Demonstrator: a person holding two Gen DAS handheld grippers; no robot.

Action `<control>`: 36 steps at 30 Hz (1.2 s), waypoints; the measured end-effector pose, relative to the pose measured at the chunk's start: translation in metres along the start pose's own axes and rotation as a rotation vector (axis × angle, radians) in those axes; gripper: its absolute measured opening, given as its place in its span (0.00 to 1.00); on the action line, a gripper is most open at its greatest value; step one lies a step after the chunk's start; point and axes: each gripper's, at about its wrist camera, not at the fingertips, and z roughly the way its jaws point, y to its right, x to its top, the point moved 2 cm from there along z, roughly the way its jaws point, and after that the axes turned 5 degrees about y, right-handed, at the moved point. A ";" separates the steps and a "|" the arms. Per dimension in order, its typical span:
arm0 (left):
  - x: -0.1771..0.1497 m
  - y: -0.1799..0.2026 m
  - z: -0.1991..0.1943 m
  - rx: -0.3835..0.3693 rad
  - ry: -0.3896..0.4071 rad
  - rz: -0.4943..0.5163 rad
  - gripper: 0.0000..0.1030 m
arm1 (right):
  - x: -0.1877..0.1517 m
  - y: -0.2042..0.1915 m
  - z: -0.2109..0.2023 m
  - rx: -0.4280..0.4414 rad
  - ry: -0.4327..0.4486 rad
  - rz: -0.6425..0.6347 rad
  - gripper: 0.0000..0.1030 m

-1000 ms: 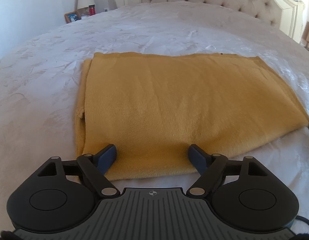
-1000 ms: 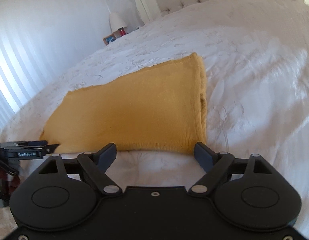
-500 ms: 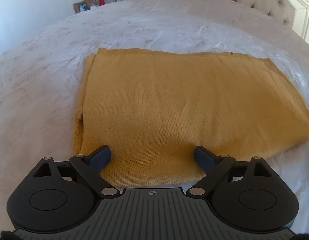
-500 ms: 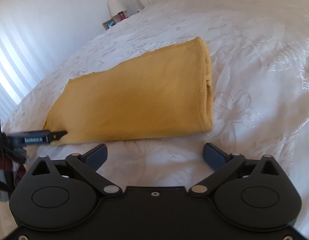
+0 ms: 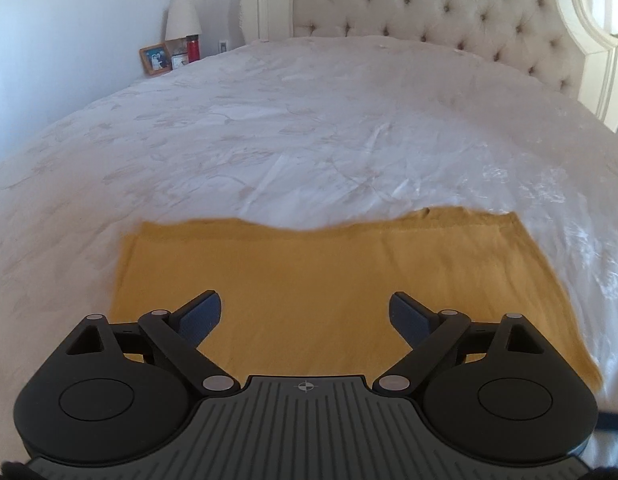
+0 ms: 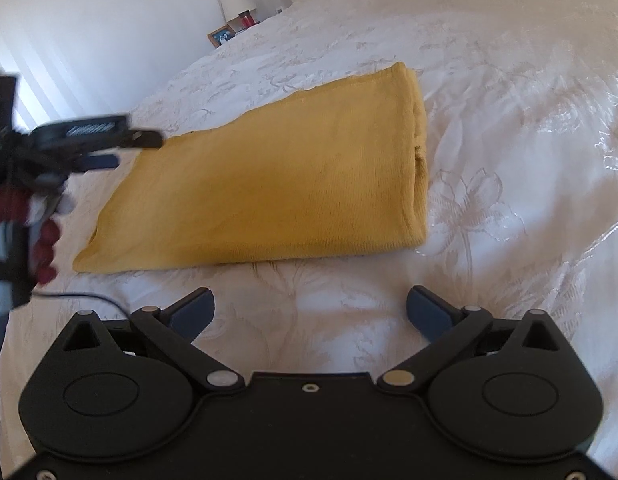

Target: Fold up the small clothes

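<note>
- Starting nearest the cameras: the left hand-held gripper [image 5: 305, 312] is seen spread wide with nothing pinched, only yellow cloth lying flat below the gap.
- Same deal for the right hand-held gripper [image 6: 311, 306]: jaws spread, nothing between them, bare bedspread underneath, just short of the cloth's near edge.
- The folded yellow garment [image 6: 277, 184] is laid flat on the white bed [image 5: 309, 128], near the foot end, folded edge bulging on the right side in the right wrist view.
- Step in hand, as a guess: a fold looks finished and the cloth has been let go.
- Next move would probably call for one short end to be pinched and carried over to the other, if a smaller packet is wanted; otherwise it's pretty much done.
- Farther back, a tufted headboard [image 5: 449, 12] and a lamp [image 5: 183, 20] on the nightstand can be made out.
</note>
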 end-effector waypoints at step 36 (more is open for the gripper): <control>0.064 0.042 0.035 0.016 -0.208 -0.013 0.90 | -0.002 0.024 -0.001 0.123 0.009 0.057 1.00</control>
